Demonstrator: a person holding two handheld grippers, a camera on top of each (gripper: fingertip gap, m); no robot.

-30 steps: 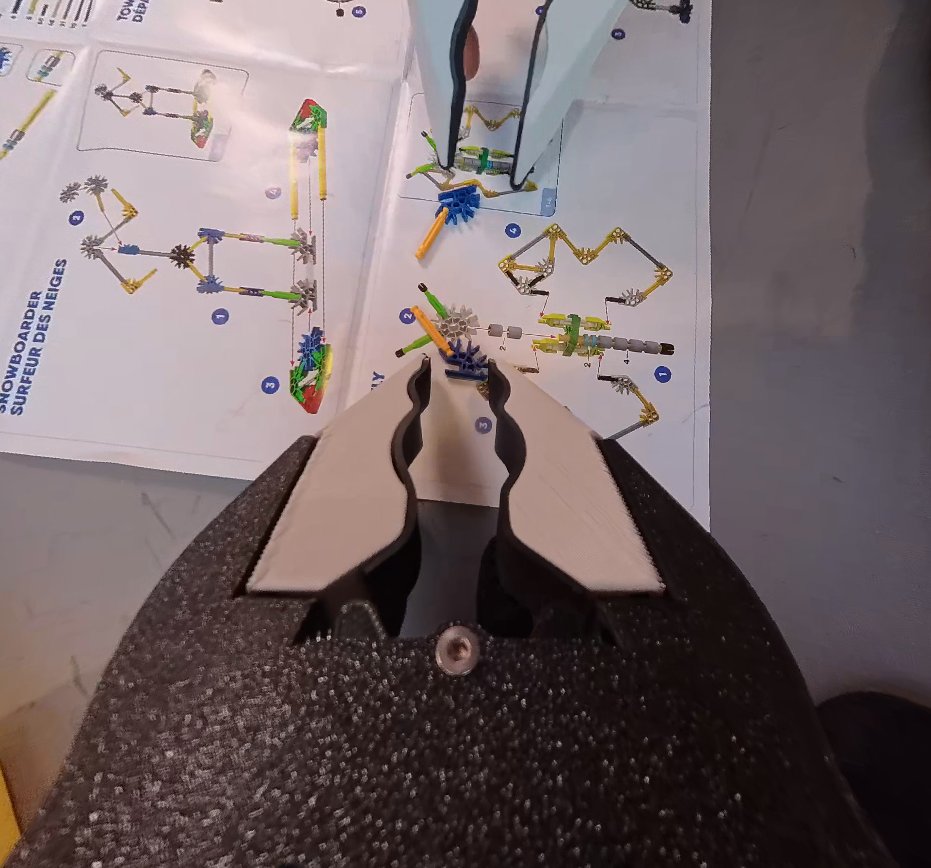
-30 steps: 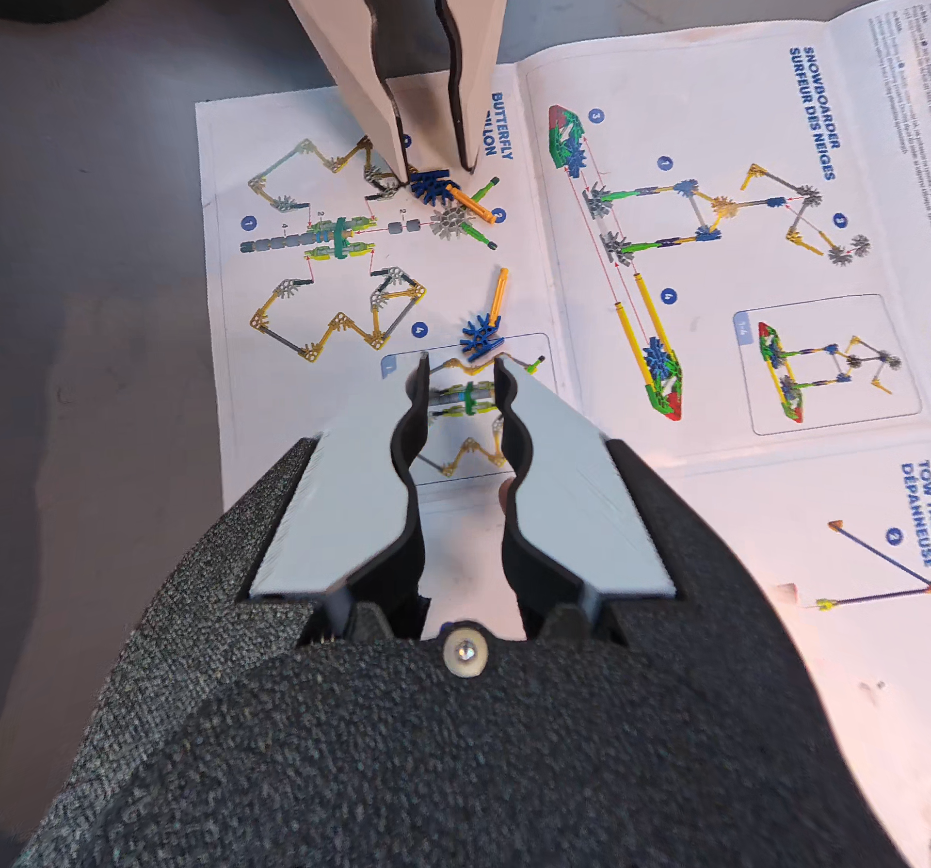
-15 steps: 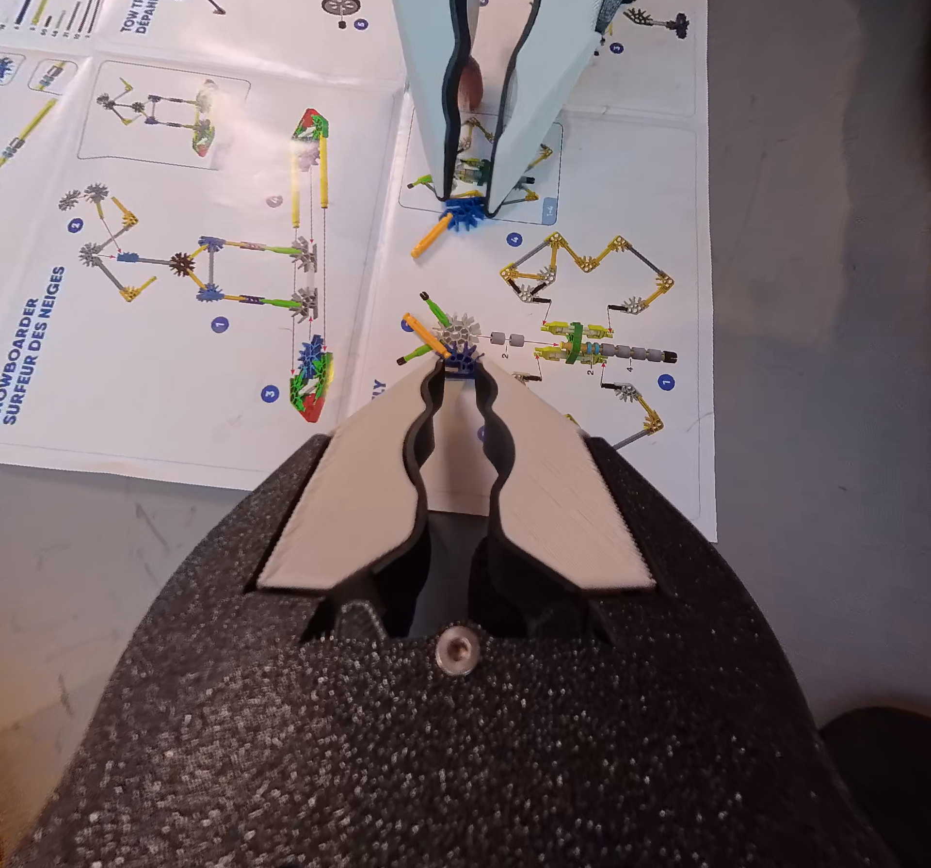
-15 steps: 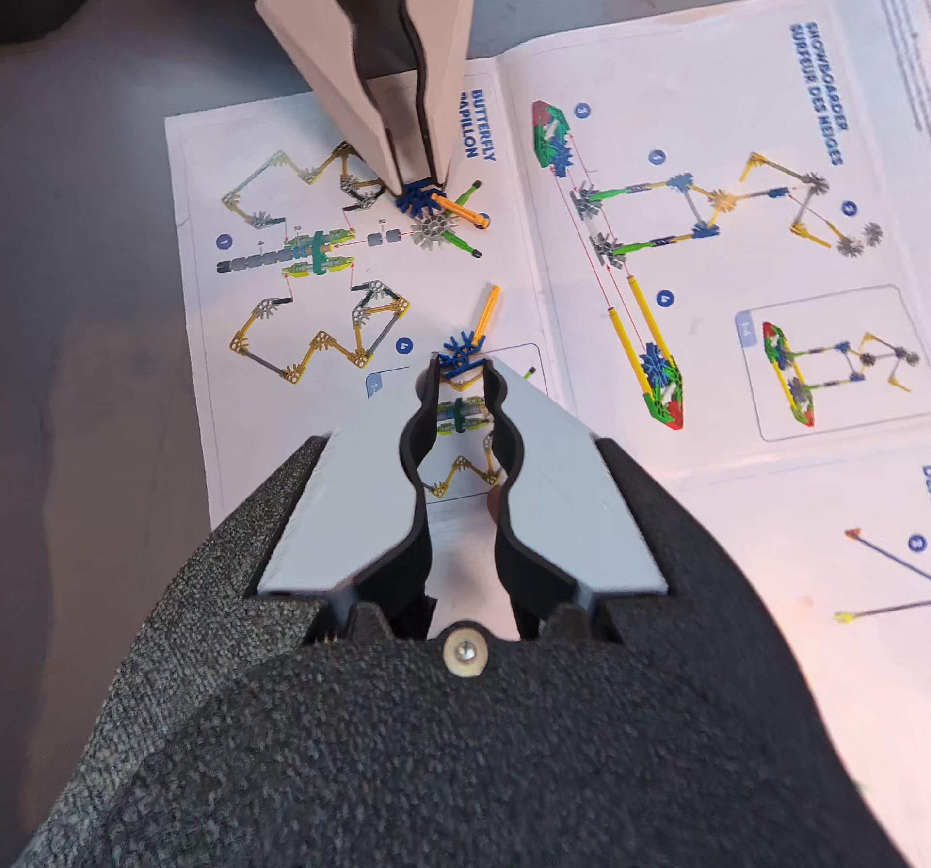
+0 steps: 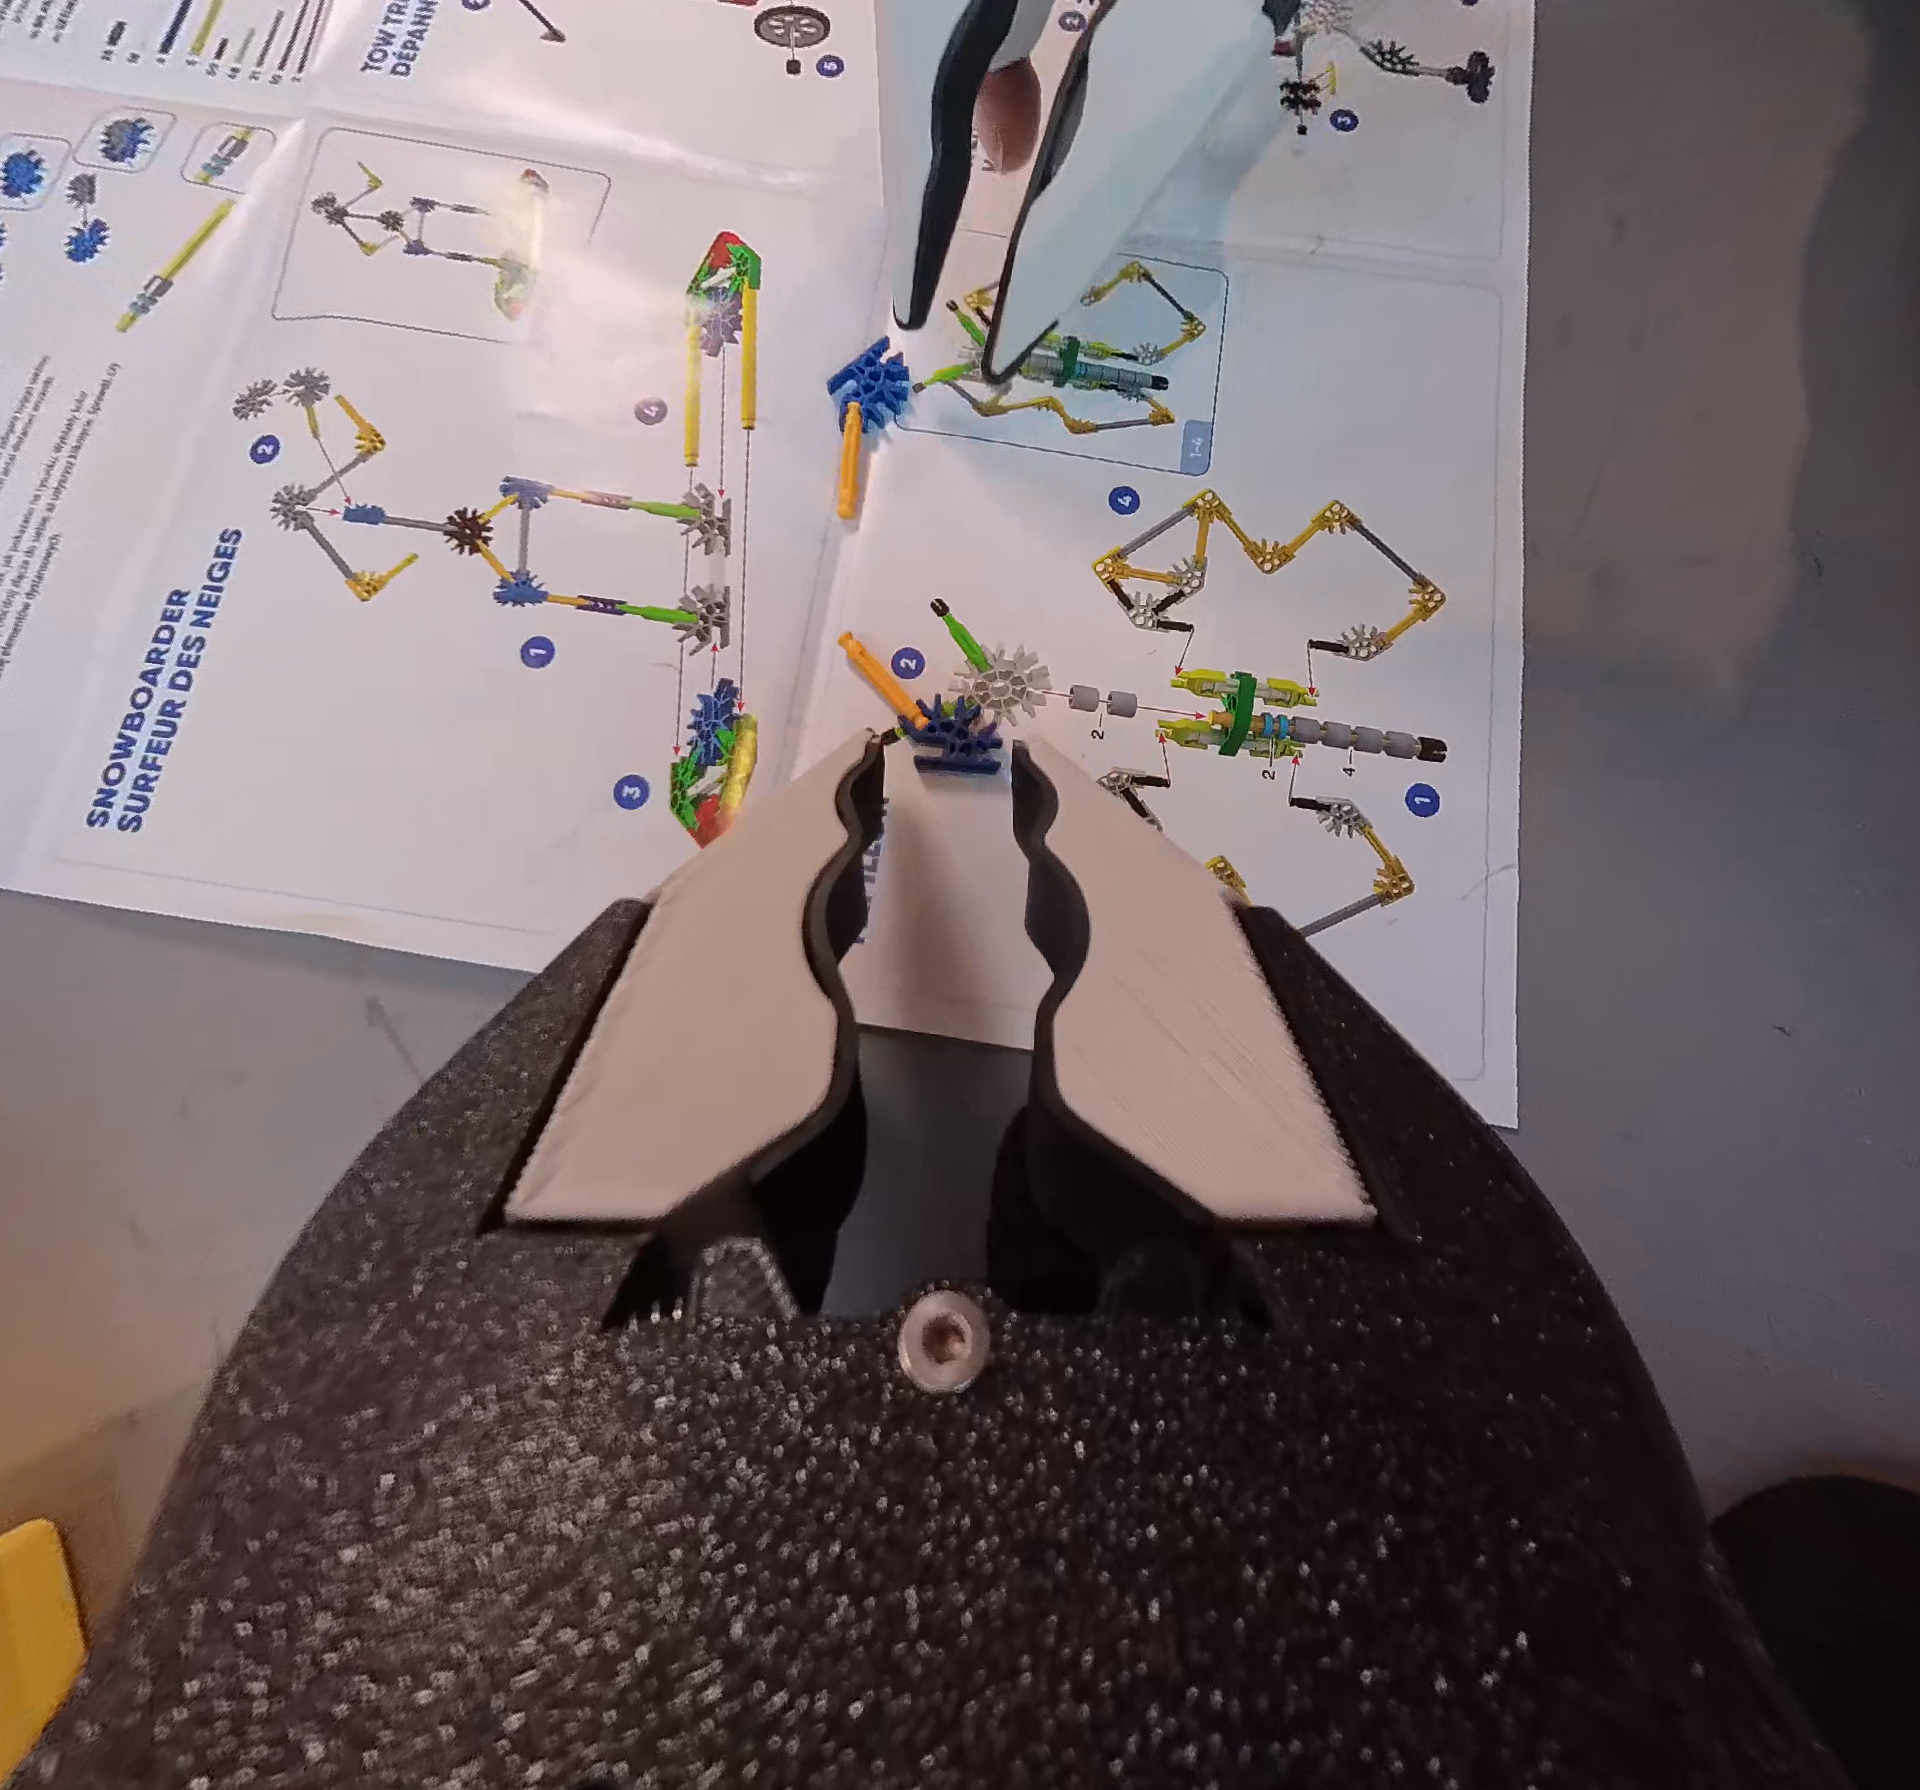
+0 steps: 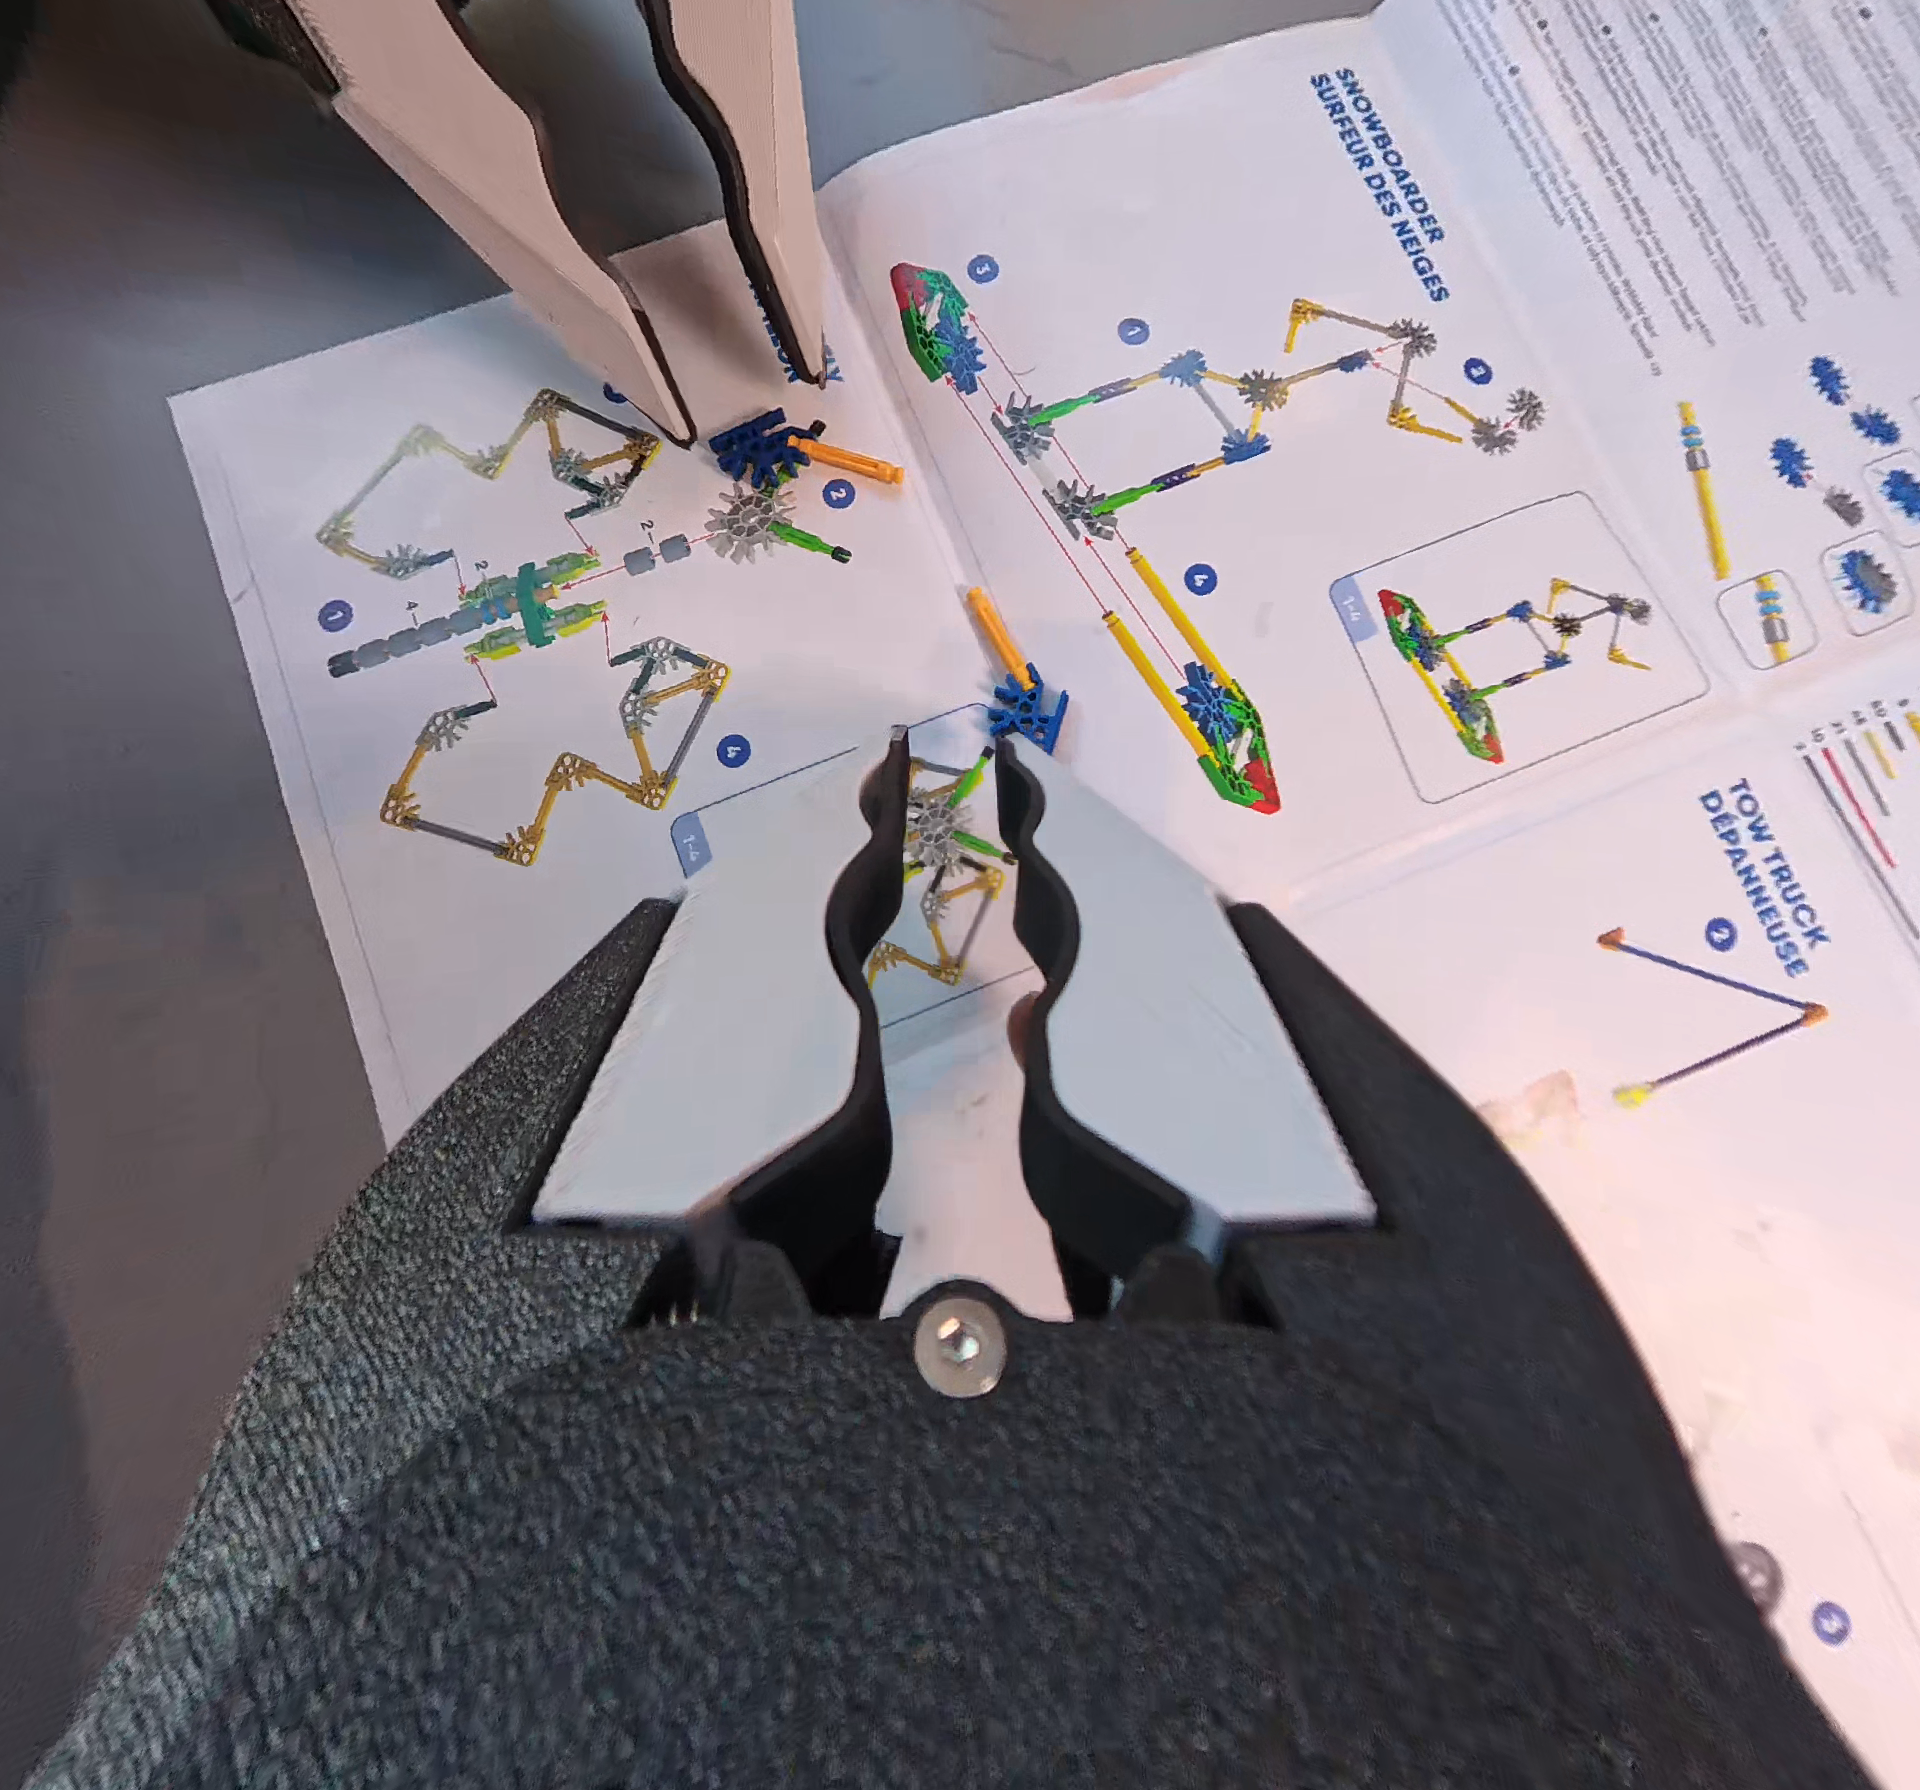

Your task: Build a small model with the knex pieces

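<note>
My left gripper has beige fingers and is open, with its tips on either side of a blue snowflake connector that has a short orange rod plugged in. That piece lies on a printed instruction sheet. My right gripper has light-blue fingers, is narrowly open and holds nothing. A second blue connector with an orange rod lies just right of its tips. Each gripper also shows at the top of the other's view: the right gripper, the left gripper.
The instruction sheet is spread over a grey tabletop, and its right edge is close to the pieces. A yellow object shows at the lower left corner, and a dark round object at the lower right. The yellow object is closer to my left gripper, around 20 cm from its tips; the right tips are 25 cm off.
Half a second ago both grippers were narrowed around the blue connectors. Now both have widened and drawn back. The right gripper's piece has shifted sideways, out from between the tips.
</note>
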